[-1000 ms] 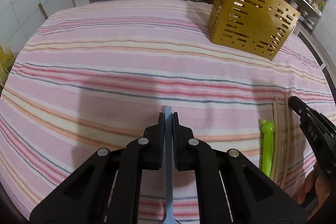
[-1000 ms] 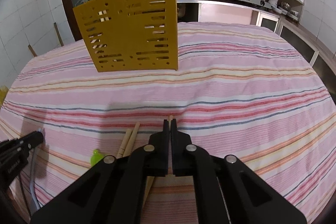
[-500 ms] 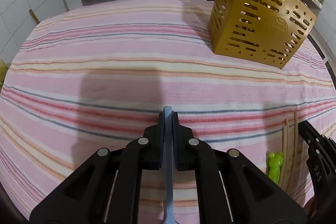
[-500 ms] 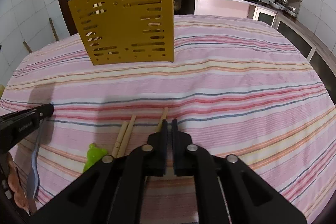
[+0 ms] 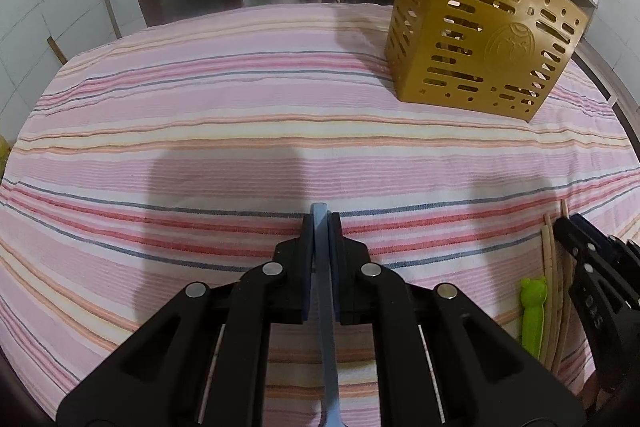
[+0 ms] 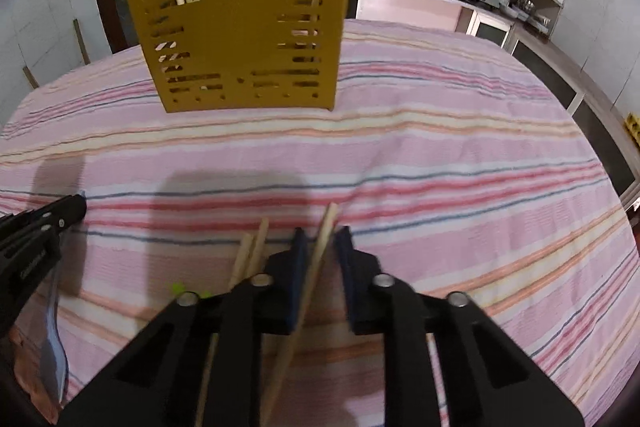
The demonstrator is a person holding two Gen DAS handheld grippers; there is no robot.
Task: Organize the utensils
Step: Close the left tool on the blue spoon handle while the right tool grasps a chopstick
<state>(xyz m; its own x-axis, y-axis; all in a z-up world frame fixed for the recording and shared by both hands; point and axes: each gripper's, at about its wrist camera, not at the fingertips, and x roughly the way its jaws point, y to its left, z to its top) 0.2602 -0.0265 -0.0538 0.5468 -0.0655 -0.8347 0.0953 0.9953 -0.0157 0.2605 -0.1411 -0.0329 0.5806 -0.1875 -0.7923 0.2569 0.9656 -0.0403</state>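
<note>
Left wrist view: the left gripper (image 5: pixel 321 227) clamps a blue spoon (image 5: pixel 326 291) by its handle, jaws nearly together, above the striped tablecloth (image 5: pixel 240 131). The yellow utensil basket (image 5: pixel 480 39) stands at two o'clock. At four o'clock lie a green utensil (image 5: pixel 532 311) and chopsticks (image 5: pixel 550 279). In the right wrist view, the right gripper (image 6: pixel 322 239) straddles one chopstick (image 6: pixel 320 251); its jaws have just been closing, a gap visible on one side.
</note>
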